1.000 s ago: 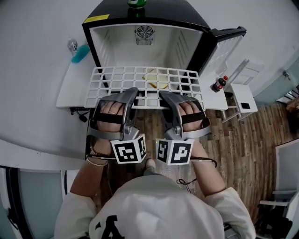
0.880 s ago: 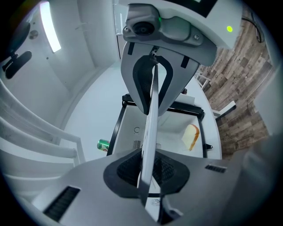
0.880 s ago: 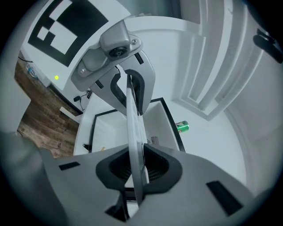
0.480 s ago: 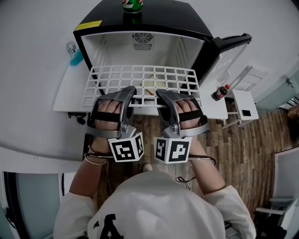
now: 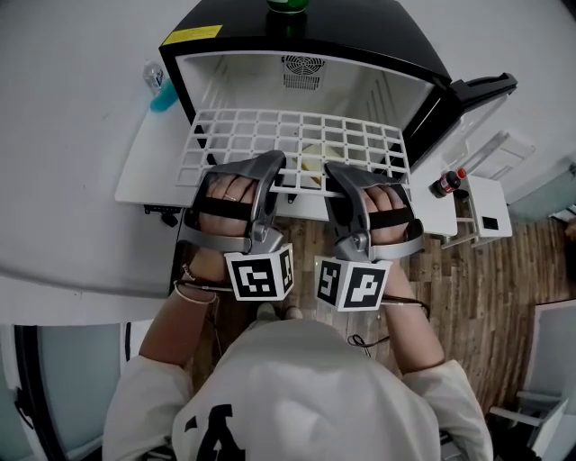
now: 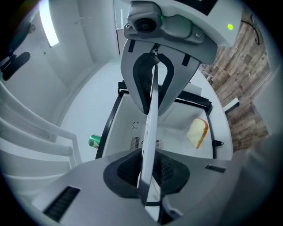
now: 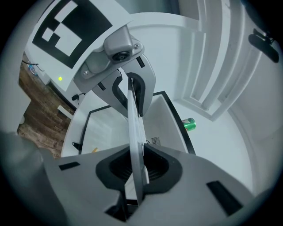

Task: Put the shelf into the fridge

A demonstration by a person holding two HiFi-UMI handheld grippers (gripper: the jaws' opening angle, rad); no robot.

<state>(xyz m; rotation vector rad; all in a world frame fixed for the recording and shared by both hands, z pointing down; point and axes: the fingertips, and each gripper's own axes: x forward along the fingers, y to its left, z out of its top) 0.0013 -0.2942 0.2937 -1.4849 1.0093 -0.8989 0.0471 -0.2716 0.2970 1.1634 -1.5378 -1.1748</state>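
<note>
Head view, from the left: a blue bottle [image 5: 162, 93] rests on a white tabletop [image 5: 144, 171] beside the open fridge [image 5: 378, 45]. The left gripper [image 5: 270, 167] is clamped on the near edge of the white wire shelf [image 5: 270, 133], which is held level with its far edge at the fridge's mouth. A slice of bread [image 5: 313, 158] shows through the wires, and a green can [image 5: 286, 5] stands on the fridge's top. The right gripper [image 5: 337, 176] grips the same near edge, just beside the left one. Further right, a cola bottle [image 5: 445, 184] stands near the fridge door [image 5: 481, 94]. Both gripper views show the shelf edge-on, pinched between the jaws.
</note>
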